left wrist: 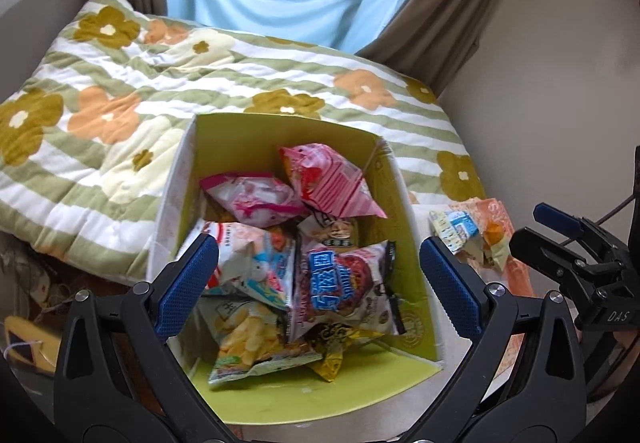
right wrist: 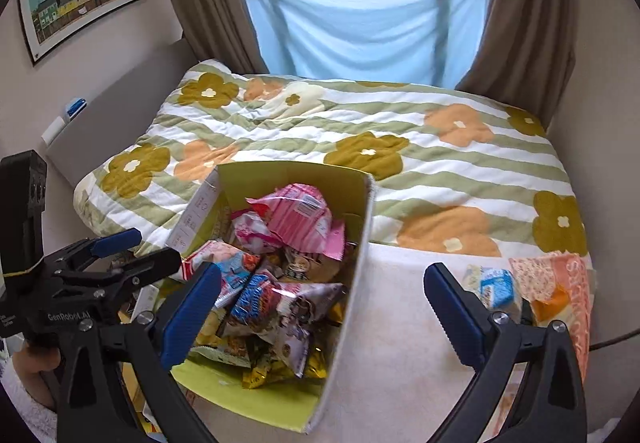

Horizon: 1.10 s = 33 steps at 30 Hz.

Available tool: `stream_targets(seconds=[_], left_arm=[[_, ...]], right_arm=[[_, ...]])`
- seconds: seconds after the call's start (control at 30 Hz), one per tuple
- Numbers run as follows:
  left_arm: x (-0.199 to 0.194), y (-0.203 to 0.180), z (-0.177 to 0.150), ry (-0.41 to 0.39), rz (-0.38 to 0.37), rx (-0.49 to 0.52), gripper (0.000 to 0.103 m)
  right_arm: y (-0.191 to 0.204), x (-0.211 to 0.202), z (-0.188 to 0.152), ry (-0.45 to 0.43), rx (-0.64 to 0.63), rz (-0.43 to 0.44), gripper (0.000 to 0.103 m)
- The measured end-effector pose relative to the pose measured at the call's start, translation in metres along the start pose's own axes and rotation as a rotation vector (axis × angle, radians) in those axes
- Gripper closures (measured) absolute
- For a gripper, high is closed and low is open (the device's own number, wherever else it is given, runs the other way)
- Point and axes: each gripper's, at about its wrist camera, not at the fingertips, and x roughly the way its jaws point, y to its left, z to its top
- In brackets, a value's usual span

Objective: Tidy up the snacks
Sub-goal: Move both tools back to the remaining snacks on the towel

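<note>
A green-lined cardboard box (left wrist: pixel 248 139) (right wrist: pixel 296 173) stands on the bed's front edge, filled with several snack bags: a pink striped bag (left wrist: pixel 332 183) (right wrist: pixel 296 219) on top, a purple-and-blue bag (left wrist: pixel 344 283) (right wrist: pixel 276 303), a chips bag (left wrist: pixel 248 339). A small blue-and-white snack pack (left wrist: pixel 460 229) (right wrist: pixel 494 283) lies right of the box beside an orange bag (left wrist: pixel 496 227) (right wrist: pixel 552 283). My left gripper (left wrist: pixel 316 283) is open and empty above the box. My right gripper (right wrist: pixel 324 307) is open and empty, over the box's right wall.
A floral striped quilt (left wrist: pixel 200 83) (right wrist: pixel 360 131) covers the bed behind the box. Curtains and a blue cloth (right wrist: pixel 360 23) hang at the window. A wall stands to the right (left wrist: pixel 560 83). Each gripper shows at the edge of the other's view.
</note>
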Motion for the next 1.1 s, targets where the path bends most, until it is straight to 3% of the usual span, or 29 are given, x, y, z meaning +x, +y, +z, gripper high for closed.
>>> stream_targets(seconds=[0.23, 0.37, 0.5, 0.77, 0.9, 1.1], left_arm=[[0.02, -0.071, -0.002, -0.004, -0.057, 0.024, 0.003], [0.05, -0.128, -0.002, 0.036, -0.093, 0.031, 0.003], [0.083, -0.192, -0.008, 0.075, -0.087, 0.1, 0.003], [0.15, -0.273, -0.017, 0.167, -0.03, 0.157, 0.003], [0.192, -0.286, -0.017, 0.222, 0.028, 0.195, 0.003], [0.261, -0.296, -0.028, 0.344, 0.038, 0.234, 0.003]], right_arm=[[-0.085, -0.042, -0.033, -0.024, 0.132, -0.087, 0.002], [-0.141, -0.061, -0.055, -0.039, 0.19, -0.153, 0.002], [-0.194, -0.07, -0.076, -0.023, 0.245, -0.164, 0.002], [-0.254, -0.046, -0.11, 0.082, 0.274, -0.1, 0.002], [-0.271, -0.015, -0.126, 0.155, 0.271, -0.083, 0.002], [-0.281, 0.024, -0.152, 0.221, 0.265, -0.094, 0.002]])
